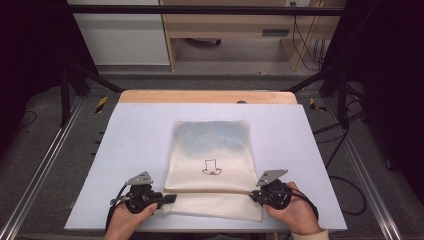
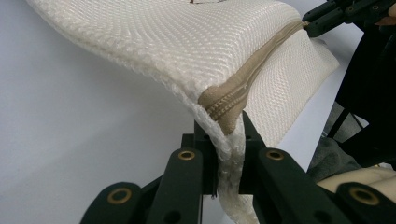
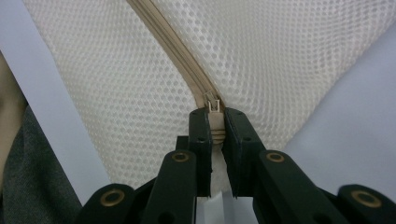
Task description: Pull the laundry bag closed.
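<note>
A cream mesh bag [image 1: 212,160] with a small black drawing on it lies on the pale table [image 1: 135,145]. A tan zipper [image 1: 207,190] runs across its near part. My left gripper [image 1: 170,198] is shut on the bag's left edge at the zipper's end; the left gripper view has the mesh and tan zipper tape [image 2: 233,100] pinched between the black jaws. At the bag's right edge my right gripper [image 1: 253,195] is shut on the zipper's other end, its jaws clamped just below the small white slider [image 3: 214,105]. The zipper is pulled taut between both grippers.
The table's wooden far edge [image 1: 207,96] and metal frame rails [image 1: 35,175] border the workspace. A desk and cables stand beyond it. The right gripper's black tip [image 2: 327,18] is at the top right of the left gripper view.
</note>
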A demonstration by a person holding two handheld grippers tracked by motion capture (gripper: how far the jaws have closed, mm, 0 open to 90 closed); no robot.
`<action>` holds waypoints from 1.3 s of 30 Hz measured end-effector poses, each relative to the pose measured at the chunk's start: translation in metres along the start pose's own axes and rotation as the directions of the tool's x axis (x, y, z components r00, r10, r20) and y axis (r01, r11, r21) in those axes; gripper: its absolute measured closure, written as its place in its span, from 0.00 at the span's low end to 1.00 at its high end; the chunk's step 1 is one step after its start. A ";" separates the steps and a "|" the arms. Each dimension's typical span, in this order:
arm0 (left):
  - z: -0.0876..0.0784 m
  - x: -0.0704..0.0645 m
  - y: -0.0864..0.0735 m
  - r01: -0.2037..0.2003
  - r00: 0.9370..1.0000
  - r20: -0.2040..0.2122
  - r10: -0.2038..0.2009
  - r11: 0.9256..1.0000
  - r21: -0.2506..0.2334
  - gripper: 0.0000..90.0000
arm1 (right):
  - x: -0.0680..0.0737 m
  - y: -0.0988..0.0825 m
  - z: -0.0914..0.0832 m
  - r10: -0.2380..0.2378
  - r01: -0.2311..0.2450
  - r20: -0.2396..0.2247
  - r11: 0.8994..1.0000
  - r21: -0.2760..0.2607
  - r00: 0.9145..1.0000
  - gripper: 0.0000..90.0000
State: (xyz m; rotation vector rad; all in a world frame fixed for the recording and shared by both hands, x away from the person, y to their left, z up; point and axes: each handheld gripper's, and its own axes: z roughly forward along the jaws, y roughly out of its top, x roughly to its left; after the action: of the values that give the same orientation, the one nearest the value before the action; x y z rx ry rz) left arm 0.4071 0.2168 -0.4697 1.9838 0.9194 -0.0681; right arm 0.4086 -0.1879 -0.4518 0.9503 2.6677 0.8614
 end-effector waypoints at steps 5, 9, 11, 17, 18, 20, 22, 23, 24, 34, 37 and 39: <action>0.000 0.000 0.000 -0.001 1.000 -0.002 0.001 1.000 -0.001 0.93 | -0.004 -0.005 -0.005 0.020 -0.020 0.005 1.000 0.001 1.000 0.91; -0.001 0.000 0.001 -0.004 1.000 0.000 0.004 1.000 -0.001 0.93 | -0.006 -0.010 -0.007 0.032 -0.032 0.006 0.999 0.004 0.999 0.91; -0.001 -0.001 0.001 -0.008 1.000 -0.001 0.008 1.000 0.001 0.93 | -0.006 -0.011 -0.008 0.037 -0.037 0.000 0.999 -0.003 0.999 0.91; -0.005 -0.003 0.000 -0.003 0.999 -0.037 0.002 1.000 -0.026 0.80 | -0.004 -0.010 -0.008 0.044 -0.044 0.011 0.999 -0.009 0.999 0.86; -0.008 -0.003 0.001 -0.004 0.999 -0.054 0.002 0.999 -0.041 0.73 | -0.005 -0.009 -0.009 0.048 -0.047 0.017 0.999 -0.024 0.999 0.80; -0.016 -0.004 0.003 -0.001 0.994 -0.108 -0.005 0.998 -0.056 0.54 | -0.005 -0.007 -0.013 0.069 -0.068 0.018 0.996 -0.064 0.997 0.64; -0.024 -0.002 0.004 -0.010 0.989 -0.151 -0.002 0.997 -0.077 0.41 | -0.006 -0.002 -0.018 0.093 -0.088 0.036 0.989 -0.120 0.995 0.50; -0.027 -0.002 0.006 -0.015 0.984 -0.176 -0.001 0.996 -0.090 0.36 | -0.007 0.001 -0.019 0.112 -0.105 0.049 0.985 -0.135 0.992 0.43; -0.030 -0.002 0.008 -0.028 0.981 -0.195 0.009 0.995 -0.096 0.30 | -0.008 0.005 -0.022 0.128 -0.116 0.069 0.982 -0.148 0.989 0.38; -0.053 0.011 0.039 -0.127 0.938 -0.336 0.087 0.987 -0.099 0.12 | -0.038 0.031 -0.047 0.263 -0.196 0.209 0.935 -0.297 0.942 0.10; -0.057 0.022 0.045 -0.156 0.927 -0.356 0.116 0.984 -0.088 0.09 | -0.049 0.033 -0.050 0.274 -0.201 0.221 0.931 -0.304 0.936 0.08; -0.060 0.029 0.048 -0.156 0.923 -0.367 0.114 0.984 -0.087 0.08 | -0.056 0.034 -0.050 0.280 -0.204 0.230 0.931 -0.304 0.932 0.08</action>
State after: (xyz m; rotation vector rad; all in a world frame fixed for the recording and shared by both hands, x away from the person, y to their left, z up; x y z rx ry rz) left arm 0.4401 0.2646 -0.4118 1.9795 0.9880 0.4340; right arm 0.4529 -0.2252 -0.3926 1.2441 2.1618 1.0357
